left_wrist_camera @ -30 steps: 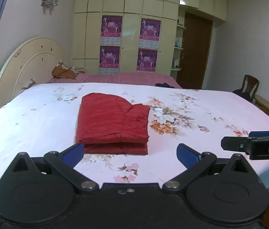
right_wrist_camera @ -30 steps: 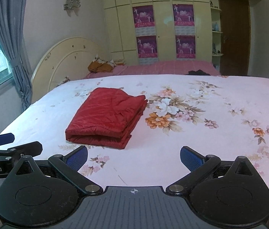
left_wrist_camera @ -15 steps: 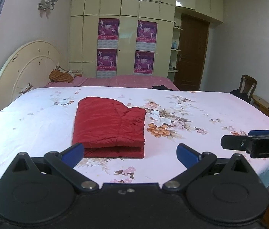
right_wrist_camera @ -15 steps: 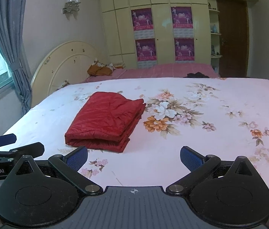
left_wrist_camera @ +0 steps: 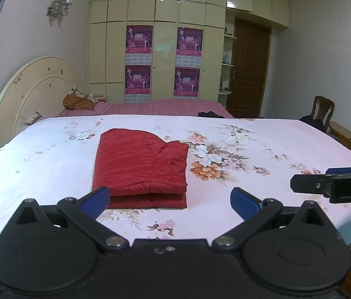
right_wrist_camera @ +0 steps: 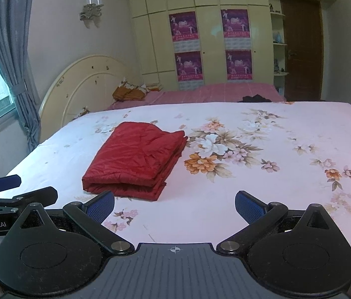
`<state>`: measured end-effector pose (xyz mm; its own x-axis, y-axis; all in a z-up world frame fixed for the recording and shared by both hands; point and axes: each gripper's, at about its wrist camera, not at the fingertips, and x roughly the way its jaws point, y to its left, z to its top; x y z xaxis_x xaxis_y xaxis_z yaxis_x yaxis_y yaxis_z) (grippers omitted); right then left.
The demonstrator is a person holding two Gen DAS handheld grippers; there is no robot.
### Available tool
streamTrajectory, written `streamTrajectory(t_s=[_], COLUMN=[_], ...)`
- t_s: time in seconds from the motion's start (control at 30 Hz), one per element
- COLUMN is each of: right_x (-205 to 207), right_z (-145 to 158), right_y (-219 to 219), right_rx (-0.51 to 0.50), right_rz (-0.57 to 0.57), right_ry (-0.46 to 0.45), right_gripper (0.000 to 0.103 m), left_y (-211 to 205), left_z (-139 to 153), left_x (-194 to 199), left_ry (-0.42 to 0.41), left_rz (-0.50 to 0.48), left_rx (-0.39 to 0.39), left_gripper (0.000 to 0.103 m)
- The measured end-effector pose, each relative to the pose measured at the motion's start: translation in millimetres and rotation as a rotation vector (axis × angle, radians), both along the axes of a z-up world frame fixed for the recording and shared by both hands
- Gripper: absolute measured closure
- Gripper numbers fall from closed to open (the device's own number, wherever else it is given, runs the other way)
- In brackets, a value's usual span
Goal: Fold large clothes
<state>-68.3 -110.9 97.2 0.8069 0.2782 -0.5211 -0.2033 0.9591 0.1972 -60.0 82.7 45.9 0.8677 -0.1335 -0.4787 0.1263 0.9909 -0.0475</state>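
Step judged: folding looked finished. Red garment (left_wrist_camera: 141, 167) lay as compact layered rectangle on floral bedsheet (left_wrist_camera: 262, 149), toward headboard side, flat, edges roughly stacked.

Next move, by judgement: nothing left but tidy-up; slight overhang at far right corner might want squaring, else hands off.

Left gripper (left_wrist_camera: 170, 200): jaws spread wide, held nothing, hung over near edge of bed, apart from garment.

Right gripper (right_wrist_camera: 174, 205): jaws likewise wide apart, empty, touched nothing, short of garment, to its right.
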Motion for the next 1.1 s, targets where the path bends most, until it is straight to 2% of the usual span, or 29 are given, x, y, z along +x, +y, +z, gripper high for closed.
streamTrajectory(t_s=[1.1], right_x=[2.5], right_z=[-1.4], right_y=[-7.8], right_rx=[-0.008], right_rz=[0.009], right_ry=[-0.001], right_gripper=[0.001], left_y=[1.0], left_z=[-0.4], left_x=[3.2], left_ry=[-0.01], left_rz=[-0.007], left_rx=[0.01], left_gripper=[0.0])
